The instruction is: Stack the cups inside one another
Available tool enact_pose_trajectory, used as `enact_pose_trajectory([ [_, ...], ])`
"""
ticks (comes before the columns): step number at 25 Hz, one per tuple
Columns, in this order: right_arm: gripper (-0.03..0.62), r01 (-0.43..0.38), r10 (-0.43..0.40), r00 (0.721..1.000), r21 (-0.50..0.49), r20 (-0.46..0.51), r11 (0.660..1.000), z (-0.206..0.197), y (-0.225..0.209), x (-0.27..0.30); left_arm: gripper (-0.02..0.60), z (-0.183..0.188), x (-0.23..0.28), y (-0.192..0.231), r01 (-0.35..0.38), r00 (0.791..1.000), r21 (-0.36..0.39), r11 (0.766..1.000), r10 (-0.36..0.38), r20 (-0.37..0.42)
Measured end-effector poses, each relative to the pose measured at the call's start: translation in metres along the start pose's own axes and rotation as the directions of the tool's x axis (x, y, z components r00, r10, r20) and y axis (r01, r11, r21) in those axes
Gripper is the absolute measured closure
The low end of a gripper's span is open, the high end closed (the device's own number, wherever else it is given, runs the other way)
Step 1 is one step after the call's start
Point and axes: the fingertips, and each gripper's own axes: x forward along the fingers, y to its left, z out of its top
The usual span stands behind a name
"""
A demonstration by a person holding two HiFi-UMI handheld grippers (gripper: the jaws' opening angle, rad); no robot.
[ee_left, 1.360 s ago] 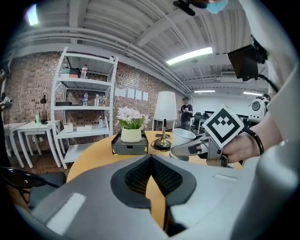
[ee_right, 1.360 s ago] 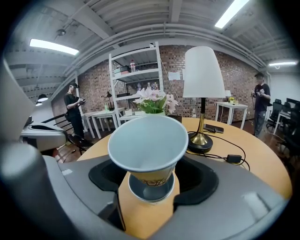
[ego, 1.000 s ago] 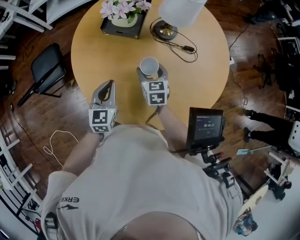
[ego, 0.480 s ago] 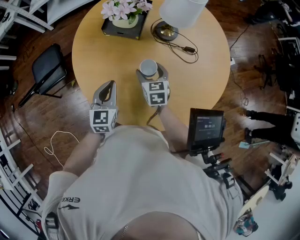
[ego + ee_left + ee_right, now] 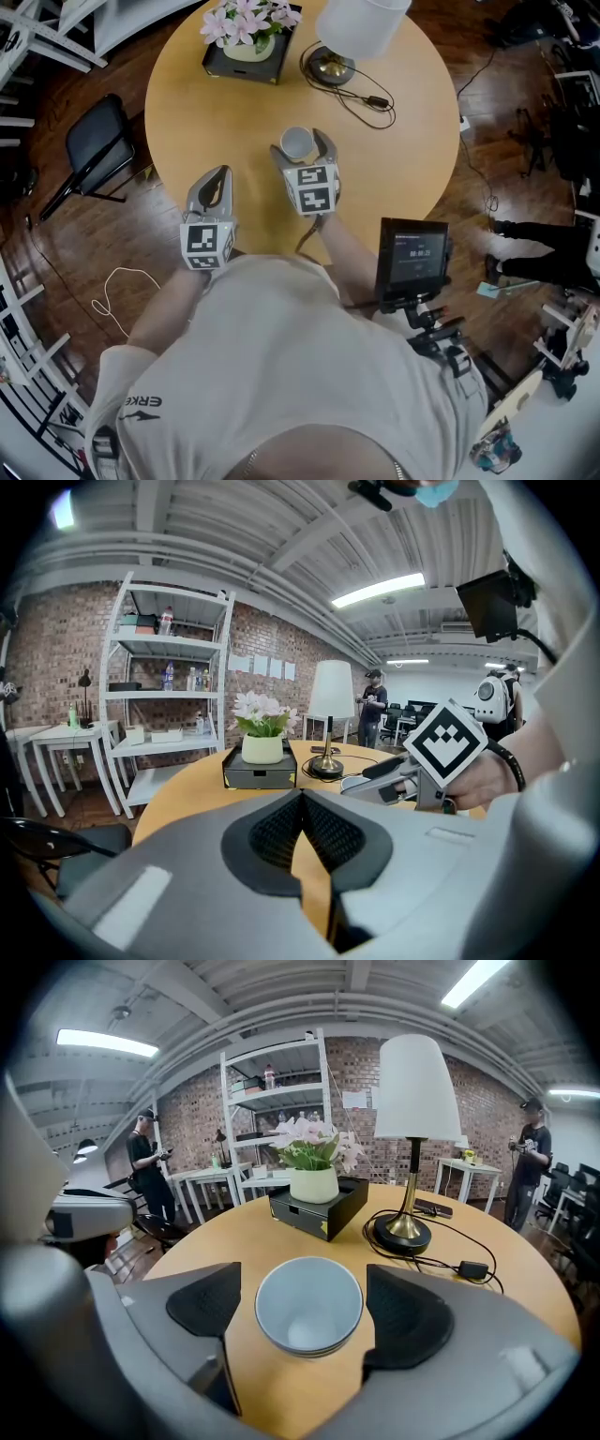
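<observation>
A pale grey-blue cup (image 5: 309, 1302) stands upright on the round wooden table (image 5: 216, 103); layered rims under its lip show it is nested in another cup. My right gripper (image 5: 307, 1314) straddles it with jaws opening, a gap showing between each pad and the cup wall. From the head view the cup (image 5: 296, 142) sits between the right gripper's (image 5: 301, 146) spread fingers. My left gripper (image 5: 217, 174) rests at the table's near edge, shut and empty; its pads meet in the left gripper view (image 5: 302, 797).
At the table's far side stand a black box with a potted flower (image 5: 246, 37) and a lamp (image 5: 342, 33) whose cable (image 5: 370, 94) trails toward the middle. A black chair (image 5: 94, 141) stands left of the table, a screen on a stand (image 5: 411, 253) to the right.
The right gripper's jaws have spread apart from the cup, which now looks smaller and lower between them. The left gripper has kept still.
</observation>
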Motion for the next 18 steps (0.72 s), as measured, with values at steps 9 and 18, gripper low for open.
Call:
enact_pose_trajectory([
  [9,0.141,0.020,-0.019,0.999,-0.030,0.048,0.999,0.015,0.002,-0.013,0.580,0.008,0.005,-0.005,0.026,0.999,0.011,1.000,-0.027,0.024],
  [18,0.137,0.058,-0.045,0.979,-0.058,0.201,0.997,0.051,0.007,-0.063,0.580,0.030,0.001,-0.021,0.071,0.993,0.036,0.997,-0.074,0.093],
])
